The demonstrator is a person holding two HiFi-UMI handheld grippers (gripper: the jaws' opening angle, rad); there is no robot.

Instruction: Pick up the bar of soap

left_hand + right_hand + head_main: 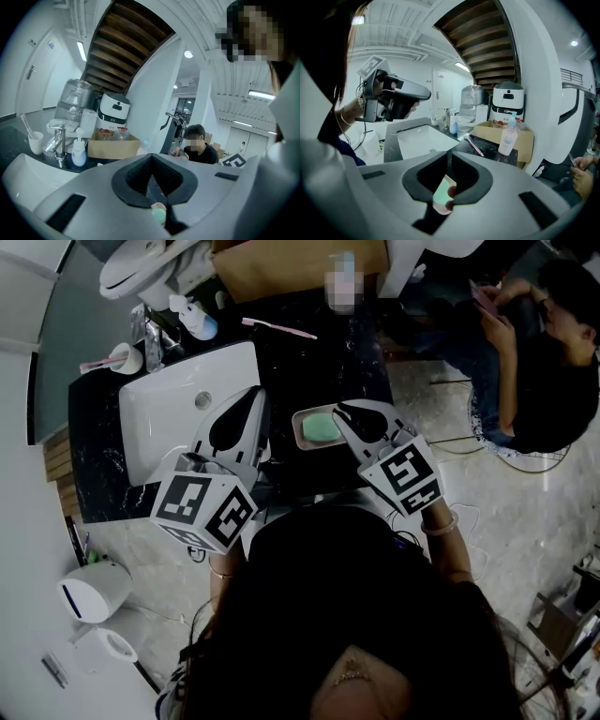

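A pale green bar of soap [321, 428] lies in a small light dish [302, 419] on the black counter, right of the white sink [159, 418]. My right gripper [340, 409] hovers at the dish's right edge, jaws shut with nothing held. In the right gripper view the soap [439, 193] shows just below the closed jaw tips [449, 158]. My left gripper [255, 393] is over the sink's right rim, left of the dish, its jaws shut and empty [150, 158]. A sliver of soap [158, 214] shows beneath them.
A pink toothbrush [279, 328], a cardboard box [281, 268] and a pump bottle [508, 136] stand behind the dish. The faucet [150, 334], a small dispenser [199, 320] and a cup [122, 359] are behind the sink. A seated person [553, 343] is at right.
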